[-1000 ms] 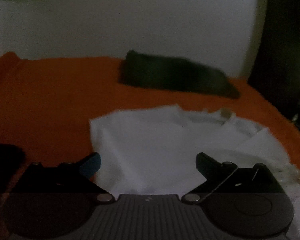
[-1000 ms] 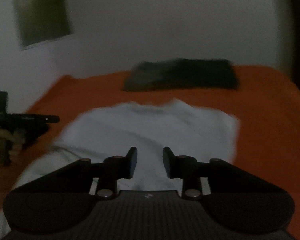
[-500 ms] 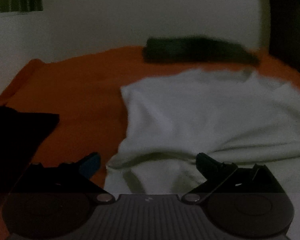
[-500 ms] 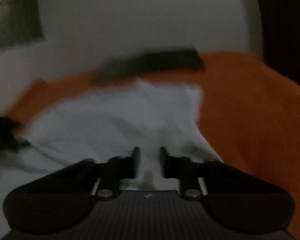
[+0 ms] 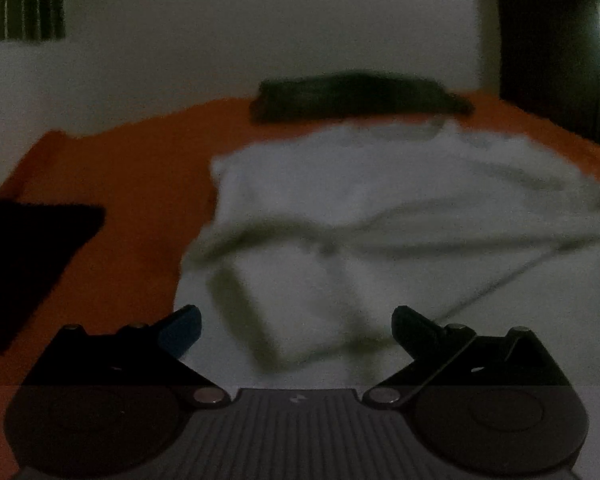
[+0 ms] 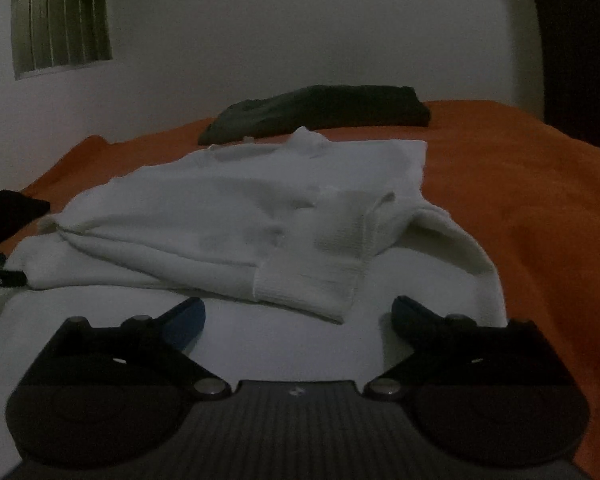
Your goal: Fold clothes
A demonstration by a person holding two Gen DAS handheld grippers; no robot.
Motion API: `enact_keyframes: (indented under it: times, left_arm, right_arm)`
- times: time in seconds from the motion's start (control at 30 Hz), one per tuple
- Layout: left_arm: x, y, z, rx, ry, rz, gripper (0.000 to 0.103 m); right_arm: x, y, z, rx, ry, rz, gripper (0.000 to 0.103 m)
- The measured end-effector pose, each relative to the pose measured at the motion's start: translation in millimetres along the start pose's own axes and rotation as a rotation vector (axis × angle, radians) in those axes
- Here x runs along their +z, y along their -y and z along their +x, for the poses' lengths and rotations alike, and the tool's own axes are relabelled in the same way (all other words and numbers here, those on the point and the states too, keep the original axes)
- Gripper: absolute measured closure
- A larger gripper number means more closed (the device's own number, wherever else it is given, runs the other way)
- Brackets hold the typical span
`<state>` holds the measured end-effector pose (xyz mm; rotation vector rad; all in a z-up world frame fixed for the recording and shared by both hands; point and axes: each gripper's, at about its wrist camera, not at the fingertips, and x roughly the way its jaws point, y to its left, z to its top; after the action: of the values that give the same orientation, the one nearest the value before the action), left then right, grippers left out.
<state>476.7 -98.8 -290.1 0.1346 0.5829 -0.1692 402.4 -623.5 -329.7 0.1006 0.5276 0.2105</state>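
A dim room with a pale wall (image 6: 300,40) and barred window (image 6: 62,16). On the orange bedspread (image 6: 520,200) lie a white sweater (image 6: 228,208) and dark folded cloth (image 6: 320,114). Left gripper (image 5: 296,326) and right gripper (image 6: 298,316) both released, grasping nothing.

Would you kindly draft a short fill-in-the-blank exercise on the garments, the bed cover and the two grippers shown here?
1. The white sweater lies on a bed cover coloured ____.
2. Beyond the sweater, near the wall, lies a folded garment that is ____ in colour.
3. The left gripper and the right gripper both have their jaws ____.
4. The sweater's ribbed cuff lies just ahead of the ____ gripper.

Missing words: orange; dark; open; right
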Motion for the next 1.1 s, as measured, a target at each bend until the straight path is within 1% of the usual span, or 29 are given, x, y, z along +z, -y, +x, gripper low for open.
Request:
enact_keyframes:
  times: [0.07,0.1,0.17,0.23,0.27,0.33,0.4,0.47,0.5,0.53,0.6,0.67,0.7,0.73,0.77,0.8,0.83,0.87,0.9,0.93,1.0,1.03,1.07,1.1]
  left_arm:
    - [22,9,-11,-0.046,0.086,-0.022,0.0]
    - [34,13,-10,-0.069,0.112,-0.034,0.0]
    - [55,23,4,-0.112,0.109,-0.042,0.0]
    - [68,34,28,-0.122,0.117,-0.018,0.0]
    - [70,38,41,-0.108,0.12,0.001,0.0]
    - [67,44,74,-0.058,0.088,0.009,0.0]
    - [51,41,111,-0.022,-0.003,0.0,0.0]
    - [28,30,127,-0.059,0.004,-0.07,0.0]
    - [28,25,124,-0.08,0.029,-0.094,0.0]
    - [30,23,123,-0.081,0.024,-0.104,0.0]
    - [42,28,114,-0.067,-0.011,-0.1,0.001]
    - [67,24,90,-0.142,0.043,-0.101,0.0]
    - [86,21,82,-0.205,0.075,-0.079,0.0]
    - [105,17,82,-0.235,0.083,-0.049,0.0]
    - [126,16,89,-0.243,0.063,-0.017,0.0]
    - [148,13,104,-0.257,0.019,0.007,0.0]
    - [167,9,126,-0.263,-0.014,0.01,0.0]
    - [186,6,149,-0.269,-0.046,0.012,0.0]
    - [205,2,171,-0.276,-0.079,0.015,0.0]
    - [224,-2,194,-0.281,-0.112,0.018,0.0]
    - [245,9,235,-0.237,-0.168,0.078,0.0]
    - [250,13,257,-0.222,-0.209,0.107,0.0]
    - [255,16,278,-0.207,-0.249,0.135,0.001]
    - [255,14,296,-0.199,-0.29,0.141,0.001]
  right_arm:
    - [0,2,-5,-0.007,0.01,0.016,0.001]
    - [0,2,-7,-0.011,0.014,0.027,0.001]
    - [0,2,-7,-0.016,0.008,0.032,0.001]
    - [1,1,-4,-0.02,-0.002,0.032,0.001]
    - [1,1,-3,-0.022,-0.007,0.032,0.001]
    - [2,0,-1,-0.025,-0.016,0.031,0.0]
    - [2,-1,0,-0.027,-0.017,0.028,0.0]
    - [2,1,1,-0.022,-0.016,0.035,0.0]
    - [8,4,4,-0.017,-0.021,0.033,0.0]
    - [23,10,12,-0.009,-0.033,0.024,0.0]
    - [52,22,28,0.006,-0.059,0.005,0.0]
    - [81,34,43,0.021,-0.084,-0.014,0.002]
    - [95,40,51,0.029,-0.097,-0.023,0.002]
    - [110,46,59,0.036,-0.11,-0.033,0.002]
    - [124,52,67,0.044,-0.122,-0.042,0.002]
    - [139,58,74,0.051,-0.135,-0.052,0.008]
    - [153,64,82,0.059,-0.148,-0.061,0.028]
    - [168,70,90,0.066,-0.16,-0.07,0.043]
    - [182,76,98,0.074,-0.173,-0.08,0.06]
    - [197,82,105,0.082,-0.186,-0.089,0.062]
    - [226,94,121,0.097,-0.211,-0.108,0.062]
    - [238,96,135,0.111,-0.231,-0.123,0.061]
    - [246,93,160,0.125,-0.264,-0.139,0.061]
    - [252,89,186,0.125,-0.299,-0.146,0.061]
